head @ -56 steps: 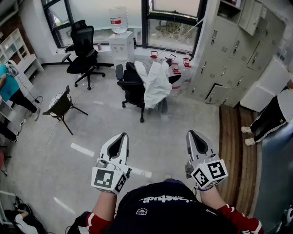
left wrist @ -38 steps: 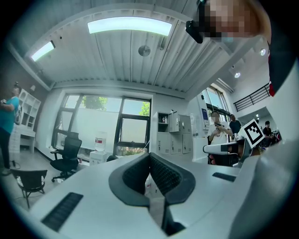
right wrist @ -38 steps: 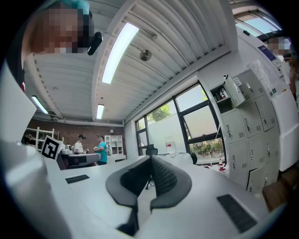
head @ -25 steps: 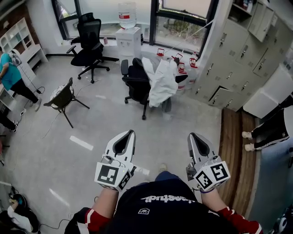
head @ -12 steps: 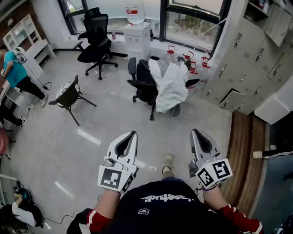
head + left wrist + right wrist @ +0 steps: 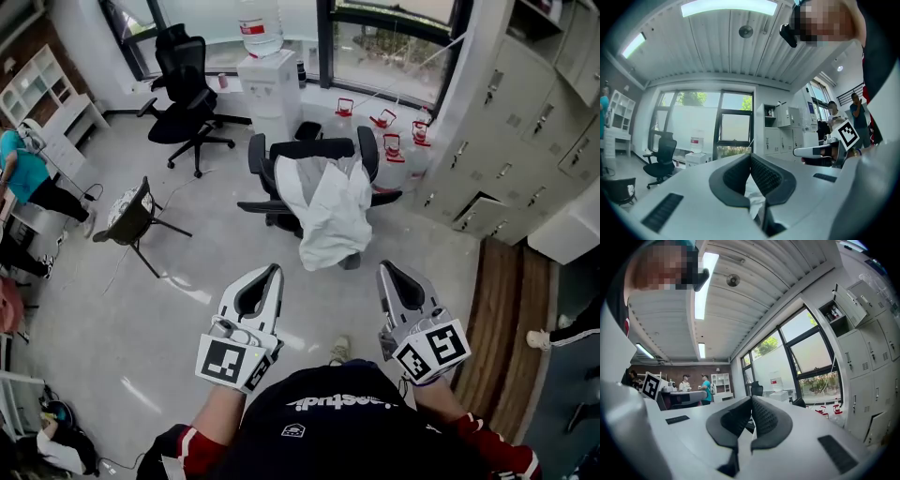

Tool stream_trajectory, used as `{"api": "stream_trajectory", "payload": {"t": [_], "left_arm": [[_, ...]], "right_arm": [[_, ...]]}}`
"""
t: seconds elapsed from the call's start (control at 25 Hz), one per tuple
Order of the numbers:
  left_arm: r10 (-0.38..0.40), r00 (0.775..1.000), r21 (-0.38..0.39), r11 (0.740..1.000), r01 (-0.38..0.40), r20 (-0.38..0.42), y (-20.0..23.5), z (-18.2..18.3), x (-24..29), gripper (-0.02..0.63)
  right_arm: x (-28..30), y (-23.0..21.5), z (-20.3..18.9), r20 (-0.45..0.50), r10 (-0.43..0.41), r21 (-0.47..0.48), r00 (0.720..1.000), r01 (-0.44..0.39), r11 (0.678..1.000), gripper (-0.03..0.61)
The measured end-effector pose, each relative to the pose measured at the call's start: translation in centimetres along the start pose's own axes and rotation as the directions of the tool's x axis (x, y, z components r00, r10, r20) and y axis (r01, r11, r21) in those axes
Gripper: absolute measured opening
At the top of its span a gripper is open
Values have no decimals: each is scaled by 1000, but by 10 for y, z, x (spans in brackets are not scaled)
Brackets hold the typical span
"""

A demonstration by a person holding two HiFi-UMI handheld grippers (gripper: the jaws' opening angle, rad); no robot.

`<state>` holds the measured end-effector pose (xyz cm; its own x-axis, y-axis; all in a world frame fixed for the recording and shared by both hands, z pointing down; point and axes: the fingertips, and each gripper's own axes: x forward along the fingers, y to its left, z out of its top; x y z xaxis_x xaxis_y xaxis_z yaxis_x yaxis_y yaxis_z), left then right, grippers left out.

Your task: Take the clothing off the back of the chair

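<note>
Glossy grey floor (image 6: 178,314), limp white garment (image 6: 330,214) draped over blk chair (image 6: 314,148)

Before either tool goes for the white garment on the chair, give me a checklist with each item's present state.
1. The white garment hangs over the back of the black chair: ok.
2. The left tool open for a grasp: not ok, jaws together, nothing in them.
3. The right tool open for a grasp: not ok, jaws together, nothing in them.
4. Both tools at the garment: not ok, they are short of it, with floor between.
5. Garment hanging free, not caught on the chair: cannot tell.
6. The person in teal well away from the chair: ok.
</note>
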<state>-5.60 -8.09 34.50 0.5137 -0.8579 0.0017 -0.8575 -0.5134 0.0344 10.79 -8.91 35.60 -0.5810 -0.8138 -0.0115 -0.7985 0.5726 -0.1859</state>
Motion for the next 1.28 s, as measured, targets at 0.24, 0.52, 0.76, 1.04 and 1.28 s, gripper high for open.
{"api": "stream_trajectory", "payload": {"t": [0.24, 0.52, 0.76, 1.04, 1.28], "left_arm": [[29, 999, 0, 1000, -29, -18, 11, 1, 69, 25], [43, 998, -4, 999, -44, -38, 39, 3, 97, 25], [-6, 1000, -3, 1000, 6, -31, 65, 4, 109, 25], [-42, 999, -8, 999, 42, -18, 90, 5, 114, 25], [-68, 998, -11, 998, 68, -17, 99, 4, 110, 25]], "right_arm": [[39, -58, 11, -2, 40, 0, 999, -40, 999, 15], [78, -67, 10, -29, 85, 19, 996, -84, 996, 25], [108, -66, 9, -33, 45, 18, 998, -45, 999, 94], [133, -58, 0, -74, 44, -13, 996, -45, 999, 262], [151, -51, -9, -116, 34, -27, 993, -38, 999, 390]]}}
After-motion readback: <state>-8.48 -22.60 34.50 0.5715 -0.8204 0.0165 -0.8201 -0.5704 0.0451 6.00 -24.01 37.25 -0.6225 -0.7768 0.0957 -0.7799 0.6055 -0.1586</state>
